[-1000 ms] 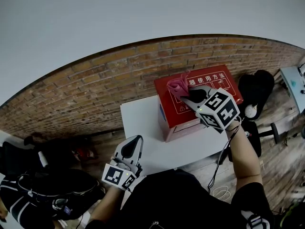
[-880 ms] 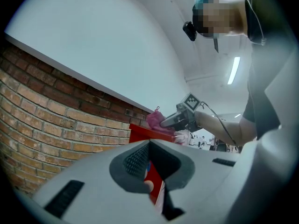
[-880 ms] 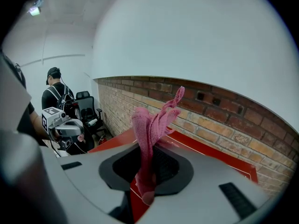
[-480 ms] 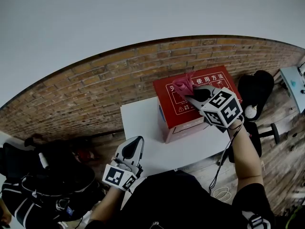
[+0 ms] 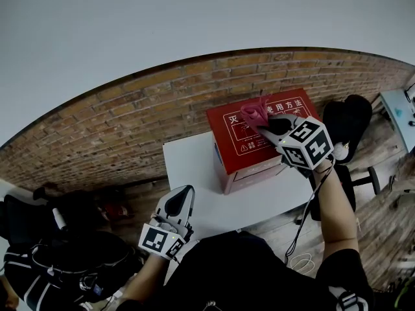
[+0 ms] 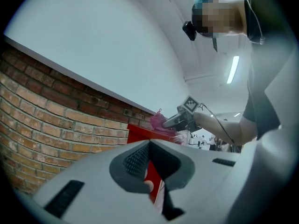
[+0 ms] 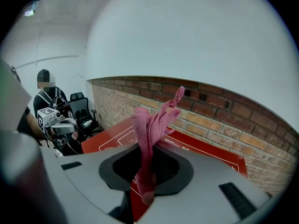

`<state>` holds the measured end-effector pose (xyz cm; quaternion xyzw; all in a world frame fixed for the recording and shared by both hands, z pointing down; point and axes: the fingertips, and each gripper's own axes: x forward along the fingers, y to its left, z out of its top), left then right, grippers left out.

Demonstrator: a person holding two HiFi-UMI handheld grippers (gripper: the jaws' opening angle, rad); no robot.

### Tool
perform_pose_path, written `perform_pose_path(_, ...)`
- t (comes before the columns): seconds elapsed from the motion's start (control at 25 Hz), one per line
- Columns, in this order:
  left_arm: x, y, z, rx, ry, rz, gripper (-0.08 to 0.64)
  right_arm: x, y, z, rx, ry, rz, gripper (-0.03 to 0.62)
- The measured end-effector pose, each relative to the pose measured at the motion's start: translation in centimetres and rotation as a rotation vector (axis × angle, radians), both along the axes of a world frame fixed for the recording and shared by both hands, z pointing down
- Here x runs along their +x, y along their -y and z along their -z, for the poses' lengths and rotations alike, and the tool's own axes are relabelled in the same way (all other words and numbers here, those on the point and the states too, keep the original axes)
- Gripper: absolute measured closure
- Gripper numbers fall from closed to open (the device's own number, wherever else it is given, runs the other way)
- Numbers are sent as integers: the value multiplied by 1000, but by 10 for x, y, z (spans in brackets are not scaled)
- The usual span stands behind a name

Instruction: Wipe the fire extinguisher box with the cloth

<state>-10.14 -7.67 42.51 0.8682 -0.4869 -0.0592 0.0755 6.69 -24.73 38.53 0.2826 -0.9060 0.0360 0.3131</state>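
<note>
Right hand-held gripper [image 5: 264, 126] clamps the bunched pink cloth [image 5: 251, 113] at the top of the red fire extinguisher box [image 5: 241, 155] on the white bench [image 5: 194, 173], likely so it can wipe the lid. Left hand-held gripper [image 5: 177, 203] is closed and empty, parked near the bench edge, apparently out of the way.

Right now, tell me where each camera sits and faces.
Head view: on the person's head, facing down at the table and red box; torso, left hand-held gripper and right hand-held gripper show.
Left gripper view: on the left one, facing along its shut jaws toward the box and wall; right arm shows.
Right gripper view: on the right one, above the box, facing the wall; its jaws clamp the pink cloth; torso at left.
Shared: all three show box and cloth.
</note>
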Motion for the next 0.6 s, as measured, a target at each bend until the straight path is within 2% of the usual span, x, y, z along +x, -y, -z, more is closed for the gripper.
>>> perform_pose_path(0.6, 4, 0, -2, -1, 7, 1, 526, 29, 11, 0, 4, 3, -54, 518)
